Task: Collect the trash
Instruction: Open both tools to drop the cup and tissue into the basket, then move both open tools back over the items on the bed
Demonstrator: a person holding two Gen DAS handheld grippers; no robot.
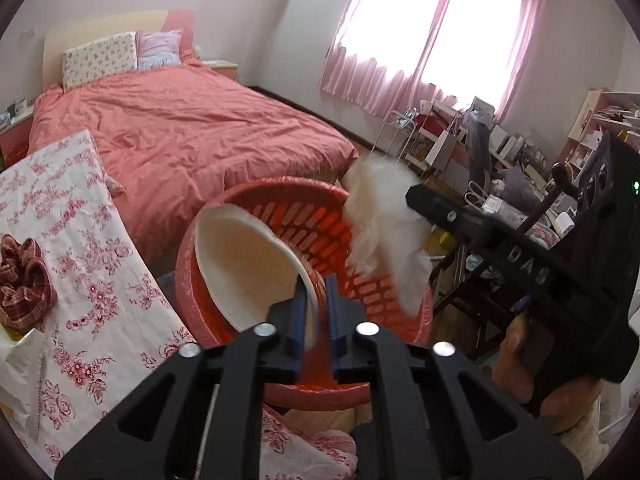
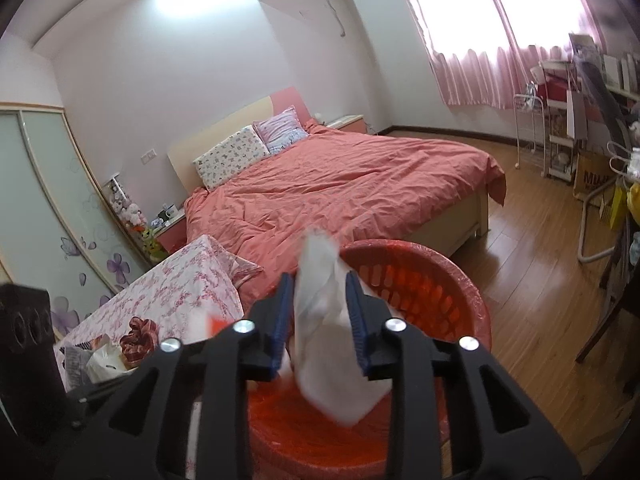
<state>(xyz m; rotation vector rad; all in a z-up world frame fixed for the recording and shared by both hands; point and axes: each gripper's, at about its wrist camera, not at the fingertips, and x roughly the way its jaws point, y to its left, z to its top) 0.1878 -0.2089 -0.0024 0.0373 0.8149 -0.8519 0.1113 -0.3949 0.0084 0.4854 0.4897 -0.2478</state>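
Both grippers over the red slotted waste basket (image 1: 320, 216), which stands beside the bench (image 1: 100, 264) covered in a pink floral cloth

Left gripper (image 1: 316, 312): jaws closed on the rim of a white paper plate (image 1: 244, 264). Plate tilted, most of it inside the mouth of the basket, its far edge against the near-left rim

Right gripper (image 2: 318, 316): jaws clamped on a crumpled white tissue (image 2: 328, 344). Tissue hangs between the blue pads (image 2: 282, 312) and droops below them, above the basket's open top; blurred at the edges. From the left wrist view the same tissue shows at the basket's right rim, just ahead of the right gripper's black body

On the bench: a dark red plaid scrunchie (image 1: 22, 276), and some white paper at the near corner, too unclear to name

Background: bed (image 2: 340, 184) with salmon cover
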